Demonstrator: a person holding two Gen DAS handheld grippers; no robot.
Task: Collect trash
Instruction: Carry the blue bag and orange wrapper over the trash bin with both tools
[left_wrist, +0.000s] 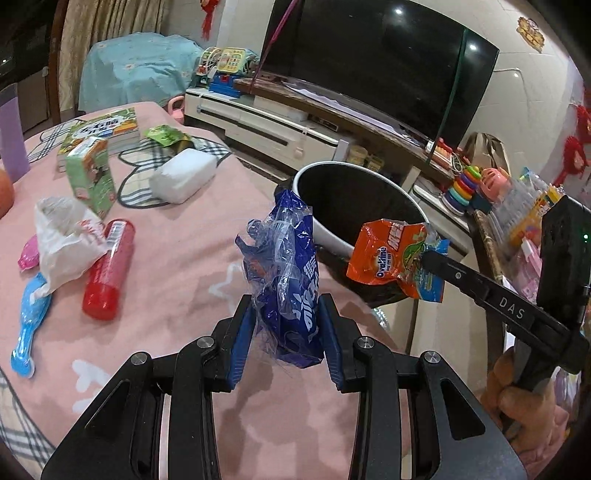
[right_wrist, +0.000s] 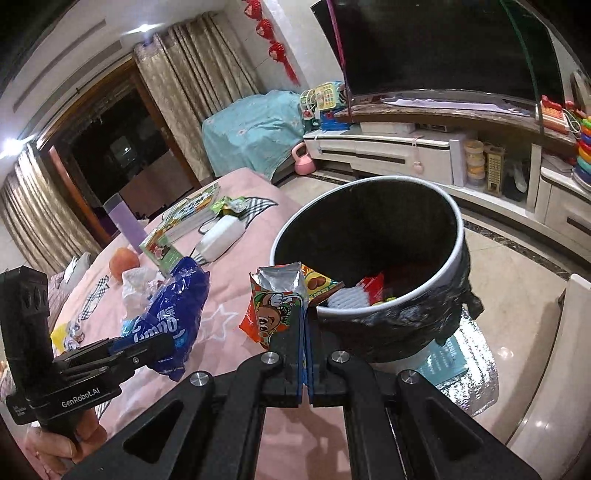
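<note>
Trash in both tongs: I've got the left tongs (left_wrist: 287, 325) clamped on a crumpled blue plastic wrapper (left_wrist: 288, 280), held above the pink tabletop (left_wrist: 177, 258). Right tongs (right_wrist: 306, 325) are pinched tight on an orange foil Ovaltine packet (right_wrist: 275, 306), right at the near rim of the round white bin with black liner (right_wrist: 406, 321). Bin already holds wrappers. Red tube (left_wrist: 109, 269) lies on the tabletop.

Both wrist views: warm indoor ceiling light, moderately bright; round lamp reflections glare on the television screen (left_wrist: 376, 62) and the glossy floor (right_wrist: 509, 295). Strong fisheye bending curves straight edges, and black vignette fills the corners. Focus is fairly sharp centrally; the doorway (right_wrist: 110, 140) stays dark.
</note>
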